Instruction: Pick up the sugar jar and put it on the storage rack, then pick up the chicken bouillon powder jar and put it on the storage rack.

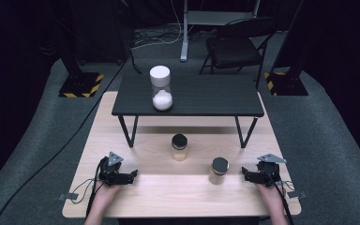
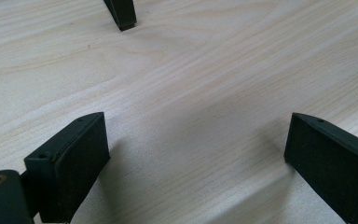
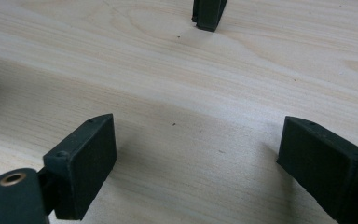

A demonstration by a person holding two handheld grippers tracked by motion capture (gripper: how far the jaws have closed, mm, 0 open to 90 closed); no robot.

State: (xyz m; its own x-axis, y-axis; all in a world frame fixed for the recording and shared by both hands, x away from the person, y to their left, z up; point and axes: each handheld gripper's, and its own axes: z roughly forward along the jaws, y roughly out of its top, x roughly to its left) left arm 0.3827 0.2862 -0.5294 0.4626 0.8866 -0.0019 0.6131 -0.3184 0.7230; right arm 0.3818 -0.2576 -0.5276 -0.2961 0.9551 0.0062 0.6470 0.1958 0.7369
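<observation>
Both grippers rest wide open, empty. Right gripper (image 1: 244, 175) is nearer: upright jar (image 1: 219, 170) just at its 9 o'clock; left gripper (image 1: 133, 176) well apart.

Overhead light falls bright on the pale worktop (image 1: 122, 192) while the surroundings sink into near-black; the high view is soft and grainy; both gripper views are sharper, with soft shadows pooling beneath the tongs.
</observation>
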